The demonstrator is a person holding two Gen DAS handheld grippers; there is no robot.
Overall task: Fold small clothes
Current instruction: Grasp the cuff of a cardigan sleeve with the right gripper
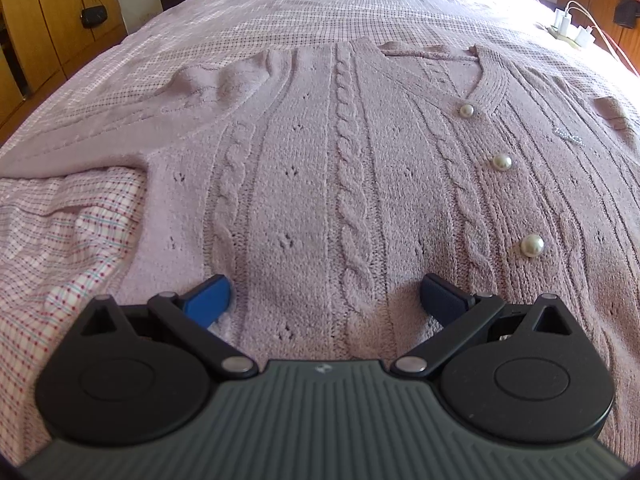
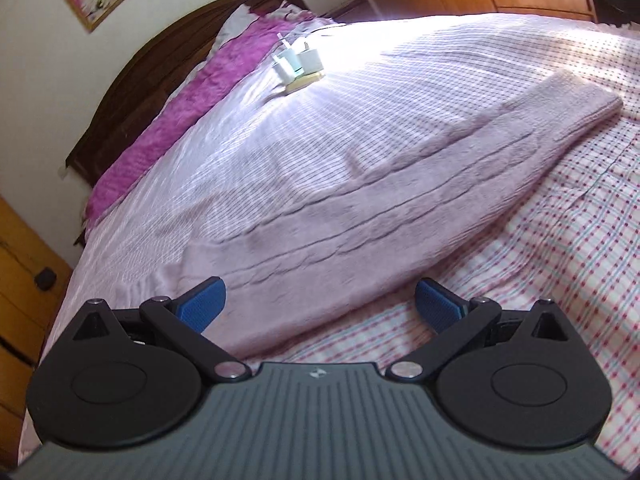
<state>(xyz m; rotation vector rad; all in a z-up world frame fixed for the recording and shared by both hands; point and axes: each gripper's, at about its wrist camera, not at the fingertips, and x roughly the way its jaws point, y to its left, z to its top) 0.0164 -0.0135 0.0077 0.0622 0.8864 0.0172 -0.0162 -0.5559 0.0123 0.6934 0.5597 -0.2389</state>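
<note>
Three pearl buttons (image 1: 502, 162) run down the front of a pink knitted cardigan (image 1: 320, 168) spread flat on the checked bedspread (image 1: 72, 240) in the left wrist view. The left gripper (image 1: 326, 294) hangs low over its hem, fingers wide, holding nothing. In the right wrist view, the right gripper (image 2: 320, 306) sits above the cardigan's sleeve (image 2: 400, 200), which stretches across the bed (image 2: 440, 60); its fingers are spread wide too.

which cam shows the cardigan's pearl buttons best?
Left wrist. Three pearl buttons run down the front of the cardigan, sharp and unblocked. The right wrist view shows only a sleeve of it stretched across the bedsheet, no buttons visible.
</note>
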